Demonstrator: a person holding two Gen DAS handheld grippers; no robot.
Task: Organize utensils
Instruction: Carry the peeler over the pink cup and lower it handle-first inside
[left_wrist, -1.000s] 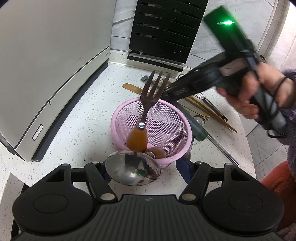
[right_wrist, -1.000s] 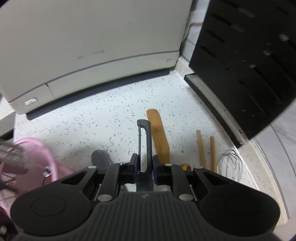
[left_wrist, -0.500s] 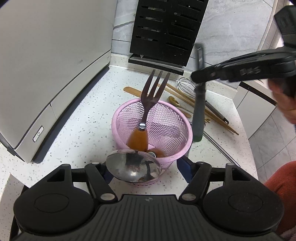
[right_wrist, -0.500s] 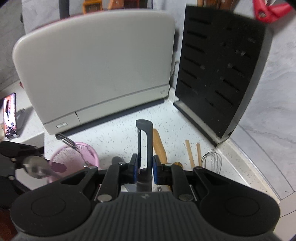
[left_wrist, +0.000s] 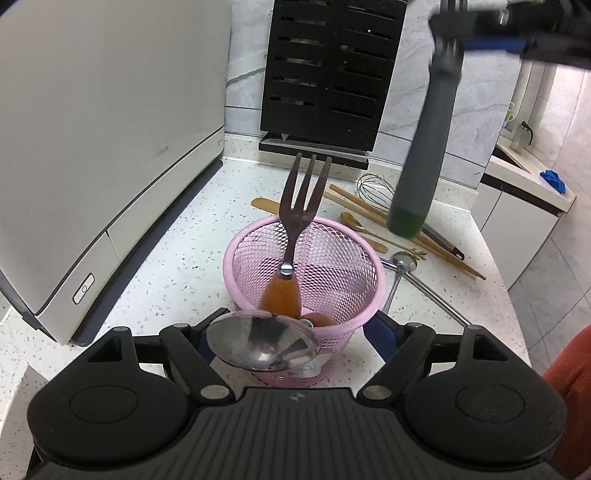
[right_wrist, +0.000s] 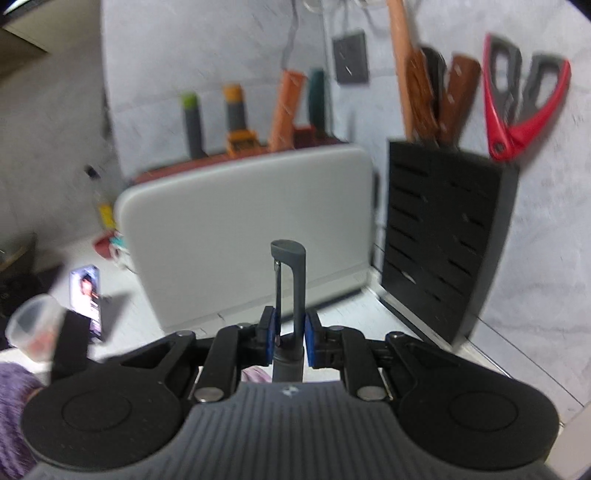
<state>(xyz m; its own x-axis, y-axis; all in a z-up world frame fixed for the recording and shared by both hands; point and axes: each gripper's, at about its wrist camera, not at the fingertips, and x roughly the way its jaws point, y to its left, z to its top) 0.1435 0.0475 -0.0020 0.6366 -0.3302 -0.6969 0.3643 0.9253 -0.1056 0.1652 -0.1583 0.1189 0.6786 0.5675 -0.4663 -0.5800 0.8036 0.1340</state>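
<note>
Left wrist view: the left hand-held gripper (left_wrist: 291, 328) has just been opening, and its blue pads now stand apart on either side of the pink mesh basket (left_wrist: 236, 266). The metal spoon (left_wrist: 262, 345), clamped a second ago, lies released between the jaws, its shiny bowl leaning on the basket's near rim and its brown handle down inside. A fork (left_wrist: 301, 206) with a brown handle stands in the basket, tines up, just as it did before. The basket sits on the speckled white table (left_wrist: 166, 266). Behind it on the table lie wooden chopsticks (left_wrist: 369, 212), a wire whisk (left_wrist: 375, 184), a small gold spoon (left_wrist: 354, 221) and a metal ladle (left_wrist: 406, 264). The peeler (left_wrist: 424, 155), which half a second ago hung beside the basket's rim, now hangs higher, its green end above the loose utensils, well clear of the basket.

Right wrist view: the right hand-held gripper (right_wrist: 290, 332) is clenched on the grey peeler (right_wrist: 293, 295), blade end pointing forward. The view has tilted up from earlier, so the black knife block (right_wrist: 443, 240) with its red scissors (right_wrist: 524, 99) shows whole, though blurred.
</note>
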